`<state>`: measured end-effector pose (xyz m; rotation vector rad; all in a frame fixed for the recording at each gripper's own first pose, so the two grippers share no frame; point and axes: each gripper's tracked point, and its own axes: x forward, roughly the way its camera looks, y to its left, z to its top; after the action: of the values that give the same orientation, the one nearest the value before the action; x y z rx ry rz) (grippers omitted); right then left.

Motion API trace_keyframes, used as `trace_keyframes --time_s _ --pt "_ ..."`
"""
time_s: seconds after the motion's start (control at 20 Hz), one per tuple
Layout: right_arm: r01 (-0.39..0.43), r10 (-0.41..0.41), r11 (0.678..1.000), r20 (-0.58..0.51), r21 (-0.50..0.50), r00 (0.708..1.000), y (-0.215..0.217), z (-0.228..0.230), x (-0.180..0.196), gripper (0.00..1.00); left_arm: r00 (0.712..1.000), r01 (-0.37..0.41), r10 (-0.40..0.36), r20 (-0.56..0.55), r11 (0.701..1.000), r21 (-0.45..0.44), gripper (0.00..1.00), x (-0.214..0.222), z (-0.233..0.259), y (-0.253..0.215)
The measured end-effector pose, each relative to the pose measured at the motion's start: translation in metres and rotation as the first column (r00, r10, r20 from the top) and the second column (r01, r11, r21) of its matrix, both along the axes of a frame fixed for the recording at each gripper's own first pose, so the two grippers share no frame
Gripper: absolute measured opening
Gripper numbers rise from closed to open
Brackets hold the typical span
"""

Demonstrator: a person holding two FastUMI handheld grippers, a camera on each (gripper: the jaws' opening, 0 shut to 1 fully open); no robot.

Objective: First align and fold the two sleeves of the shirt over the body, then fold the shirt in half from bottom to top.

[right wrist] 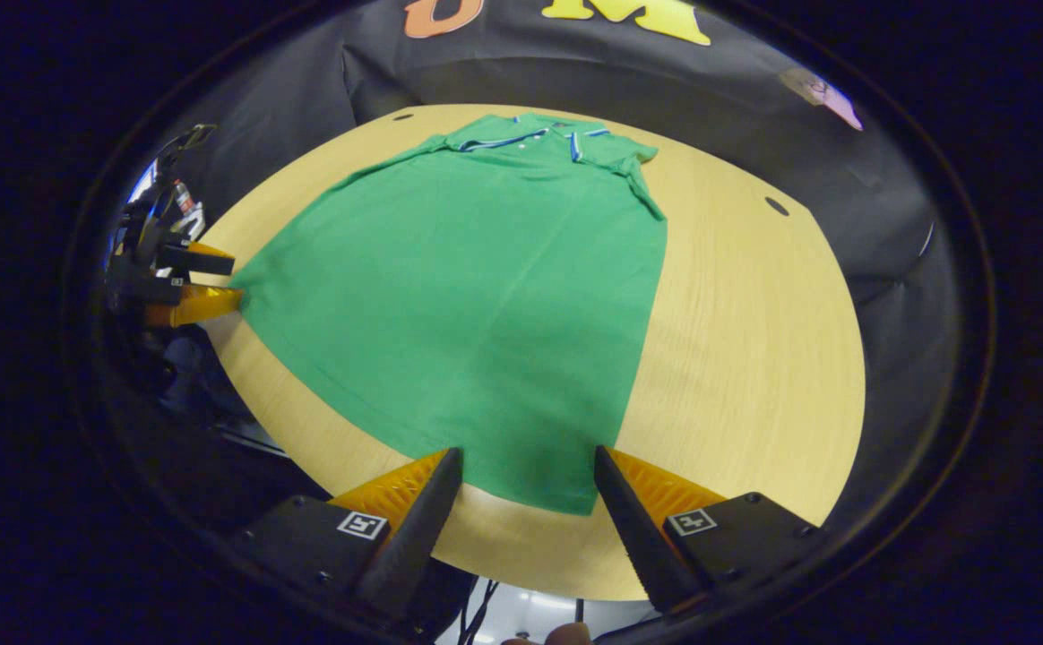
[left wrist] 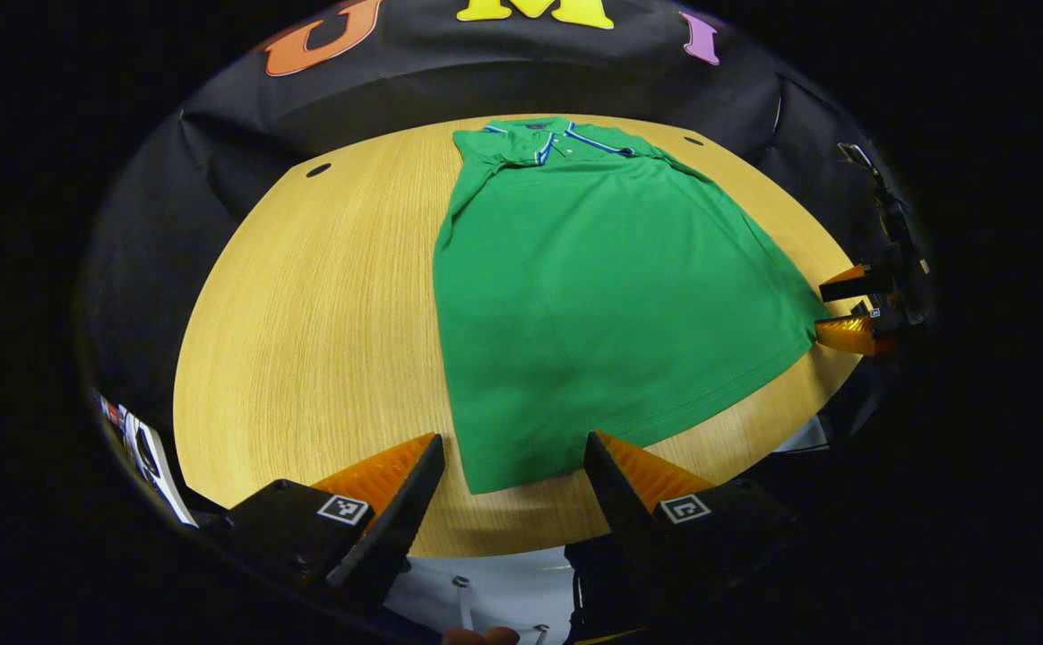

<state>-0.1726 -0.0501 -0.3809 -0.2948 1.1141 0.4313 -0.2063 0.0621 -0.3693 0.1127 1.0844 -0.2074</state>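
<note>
Shirt [left wrist: 611, 305] lies flat on the table [left wrist: 324, 322], collar [left wrist: 557, 139] toward the far edge, both sleeves already folded in over the body. Your left gripper [left wrist: 514, 466] hovers spread at the shirt's near left hem corner, one finger on either side of it, not pinching. Your right gripper [right wrist: 529, 479] hangs spread the same way at the near right hem corner. From each view, the other gripper shows just beside the shirt's opposite hem corner.

Bright even light, sharp centre, fisheye-bent dim edges
</note>
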Motion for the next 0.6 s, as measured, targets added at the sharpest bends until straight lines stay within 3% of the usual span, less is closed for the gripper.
trace_keyframes --time_s 0.4,0.6 --pt "-0.017 0.017 1.000 0.000 0.005 1.000 0.001 -0.001 -0.003 0.98 0.998 -0.059 0.060 0.035 0.998 -0.026 1.00 0.006 0.000 -0.003" --pt "-0.071 0.072 0.997 0.028 -0.020 0.997 0.002 0.002 0.001 0.28 0.997 -0.054 0.055 0.046 0.998 -0.022 0.33 0.011 0.001 0.002"
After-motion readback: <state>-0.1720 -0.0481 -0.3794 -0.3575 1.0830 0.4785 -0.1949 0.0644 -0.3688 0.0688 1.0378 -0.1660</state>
